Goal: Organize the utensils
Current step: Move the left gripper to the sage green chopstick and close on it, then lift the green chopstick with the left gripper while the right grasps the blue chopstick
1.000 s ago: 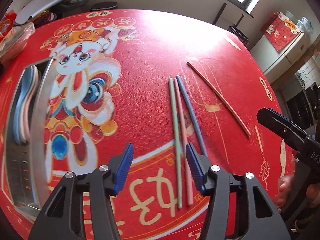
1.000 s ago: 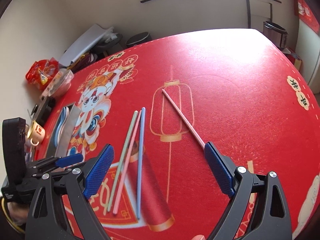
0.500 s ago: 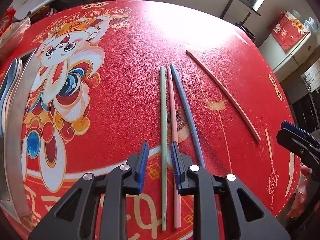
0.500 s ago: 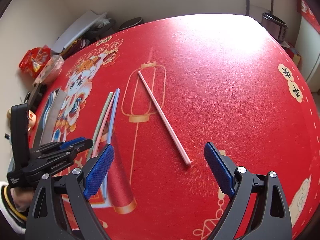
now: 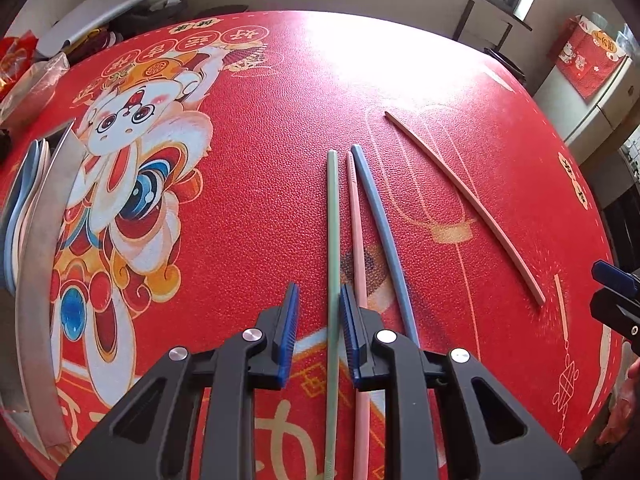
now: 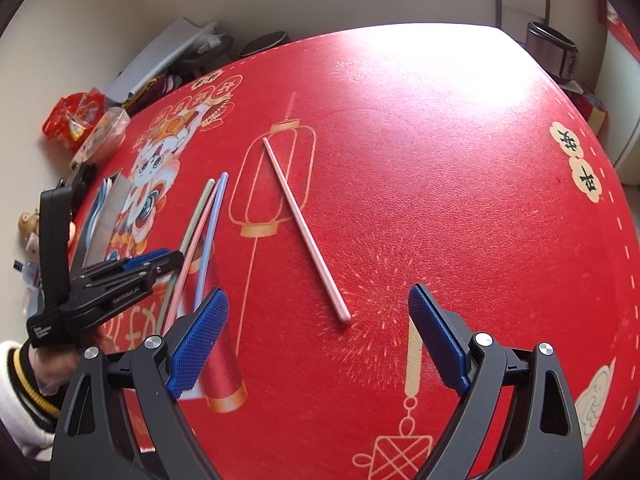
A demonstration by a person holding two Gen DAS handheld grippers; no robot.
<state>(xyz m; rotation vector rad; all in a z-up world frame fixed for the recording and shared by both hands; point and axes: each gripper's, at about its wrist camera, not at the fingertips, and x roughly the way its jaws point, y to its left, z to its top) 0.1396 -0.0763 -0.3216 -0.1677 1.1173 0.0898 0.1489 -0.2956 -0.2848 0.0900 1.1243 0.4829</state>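
At the far left, a metal tray (image 5: 38, 248) is seen holding blue and pink spoons (image 5: 16, 200), so part of the sorting is judged done. Four chopsticks are left on the red tablecloth (image 5: 260, 160). The left gripper (image 5: 318, 320) is closing around the green chopstick (image 5: 333, 220), which lies between the jaws with a gap on one side. Just beside it lie the pink chopstick (image 5: 356, 240) and the blue chopstick (image 5: 380, 220). Well apart, the lone pink chopstick (image 6: 304, 228) is approached by the right gripper (image 6: 320, 332), its jaws spread wide and empty.
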